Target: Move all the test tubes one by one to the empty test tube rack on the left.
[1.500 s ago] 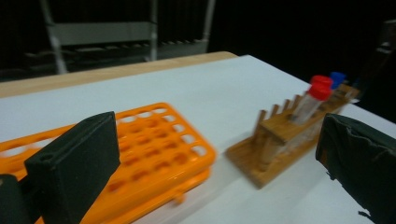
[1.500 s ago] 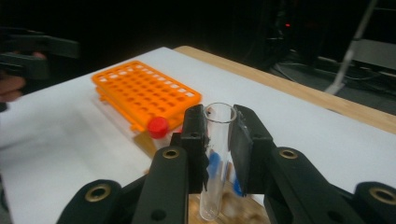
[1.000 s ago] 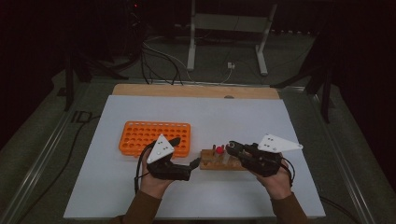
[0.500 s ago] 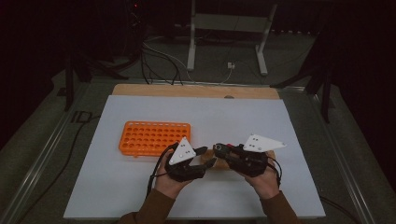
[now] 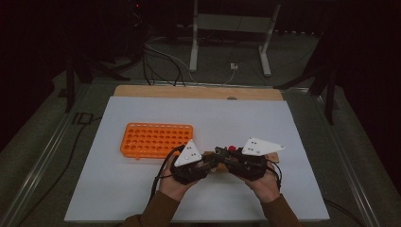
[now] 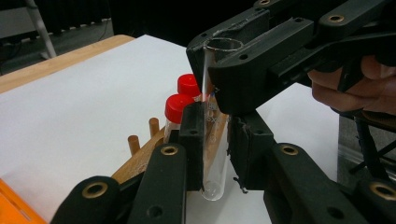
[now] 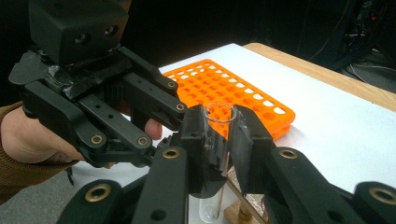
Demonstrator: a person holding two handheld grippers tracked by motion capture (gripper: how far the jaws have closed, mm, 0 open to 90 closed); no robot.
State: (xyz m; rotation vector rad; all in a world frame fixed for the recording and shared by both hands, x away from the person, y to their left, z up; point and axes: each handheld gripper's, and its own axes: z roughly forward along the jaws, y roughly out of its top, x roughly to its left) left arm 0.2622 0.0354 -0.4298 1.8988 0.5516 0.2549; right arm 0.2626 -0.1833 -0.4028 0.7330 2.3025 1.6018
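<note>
I can read no text here: the faint print on the test tube (image 6: pixel 214 140) is too blurred for me to make out.

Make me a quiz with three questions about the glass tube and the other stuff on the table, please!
1. Where is the orange rack?
A. Left of the two grippers on the white sheet
B. On the floor
C. On top of the wooden block

2. What colour are the caps on the small bottles?
A. Blue
B. Red
C. Green

3. How is the glass tube held?
A. It lies loose on the table
B. It stands in the orange rack
C. The left gripper and the right gripper both clamp it

Answers:
1. A, the high view shows the rack to the left of the hands.
2. B, the left gripper view shows two red caps.
3. C, the jaws of each gripper press on the tube, one pair higher, one lower.
</note>
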